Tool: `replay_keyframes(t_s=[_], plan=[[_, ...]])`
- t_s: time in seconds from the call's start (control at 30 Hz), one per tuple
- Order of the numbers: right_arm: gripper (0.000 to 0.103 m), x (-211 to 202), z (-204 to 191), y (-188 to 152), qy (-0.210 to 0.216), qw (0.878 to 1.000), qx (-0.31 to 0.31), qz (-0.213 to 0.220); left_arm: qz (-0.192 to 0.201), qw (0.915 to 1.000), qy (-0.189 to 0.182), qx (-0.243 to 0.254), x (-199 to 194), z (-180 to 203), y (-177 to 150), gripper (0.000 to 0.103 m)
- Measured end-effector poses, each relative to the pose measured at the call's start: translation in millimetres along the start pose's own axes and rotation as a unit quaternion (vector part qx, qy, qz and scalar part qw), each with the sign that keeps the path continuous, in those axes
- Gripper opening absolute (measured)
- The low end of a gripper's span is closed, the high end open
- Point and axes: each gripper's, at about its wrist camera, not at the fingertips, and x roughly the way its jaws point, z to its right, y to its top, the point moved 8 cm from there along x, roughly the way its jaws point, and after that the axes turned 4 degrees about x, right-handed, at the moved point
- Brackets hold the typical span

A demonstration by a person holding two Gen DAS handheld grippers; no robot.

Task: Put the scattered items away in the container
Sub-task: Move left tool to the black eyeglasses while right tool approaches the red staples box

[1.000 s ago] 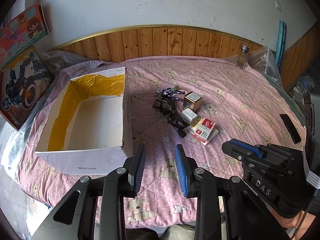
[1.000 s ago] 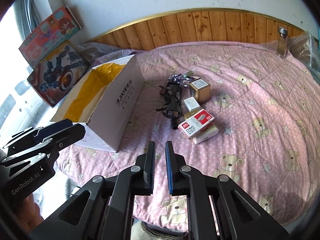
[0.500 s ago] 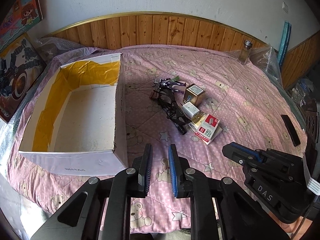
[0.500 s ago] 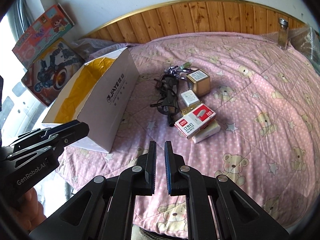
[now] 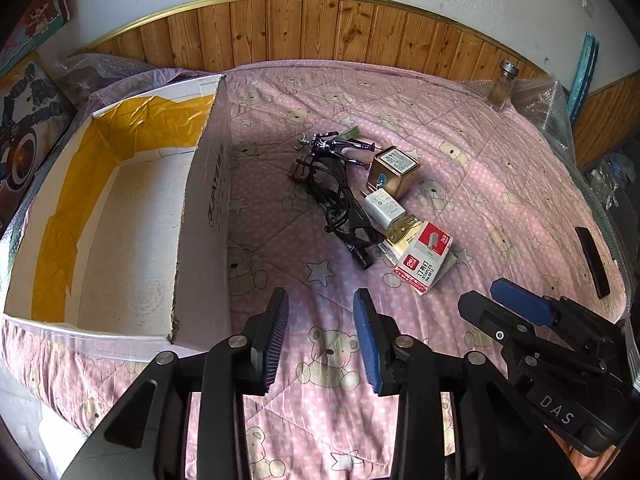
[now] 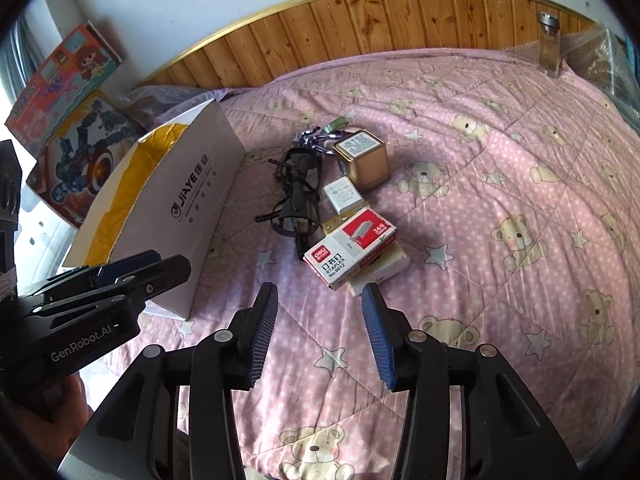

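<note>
While both tools hover low over the pink quilt (image 5: 480, 128), we see the left gripper (image 5: 322, 316) at the bottom centre of its frame with its blue pads spread wide and nothing between them. In the right wrist view, the right gripper (image 6: 320, 312) sits bottom centre too, splayed wider and empty, its right pad tip just below the staple box (image 6: 350, 248). Bare quilt lies between the left fingers and the clutter. Mid-frame, that clutter forms one tight cluster: staple box on a pale flat box, white charger (image 6: 342, 196), gold cube (image 6: 362, 158), tangled black cable (image 6: 298, 200), and what seems to be a small purple figure (image 5: 332, 146), partly hidden. At left, the open white box (image 5: 120, 216) stands empty, its near right wall close beside the left gripper's left finger. Wide free quilt runs to the right. A glass jar (image 6: 548, 46) stands upper right by the wood panelling.
</note>
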Motion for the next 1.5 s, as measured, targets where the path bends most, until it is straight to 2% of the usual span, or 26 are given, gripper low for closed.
replay_keyframes(t_s=[0.43,0.7,0.93,1.13,1.2,1.4,1.5], plan=[[0.05,33.2,16.3,-2.2,0.015,0.999,0.03,-0.037,-0.045,0.999,-0.003,-0.001,42.3,6.8,4.1,0.049],[0.056,54.6,19.5,13.8,0.009,0.998,0.033,-0.051,-0.06,0.9981,-0.008,-0.012,61.7,5.8,14.4,0.05],[0.056,77.2,33.8,28.9,-0.005,0.997,0.035,-0.063,-0.074,0.9969,-0.007,-0.025,80.7,3.3,23.8,0.05],[0.057,76.0,56.3,45.1,-0.035,0.997,0.042,-0.049,-0.076,0.9939,-0.043,-0.067,91.5,2.3,36.8,0.053],[0.059,76.8,60.1,46.8,-0.03,0.997,0.052,-0.053,-0.074,0.9927,-0.056,-0.077,95.7,5.7,44.2,0.058],[0.059,78.1,38.3,39.8,0.029,0.995,0.064,-0.076,-0.071,0.9905,-0.084,-0.081,109.0,22.0,67.9,0.059],[0.06,84.3,32.3,38.6,0.01,0.996,0.052,-0.068,-0.071,0.9903,-0.084,-0.085,113.2,19.3,71.2,0.06]])
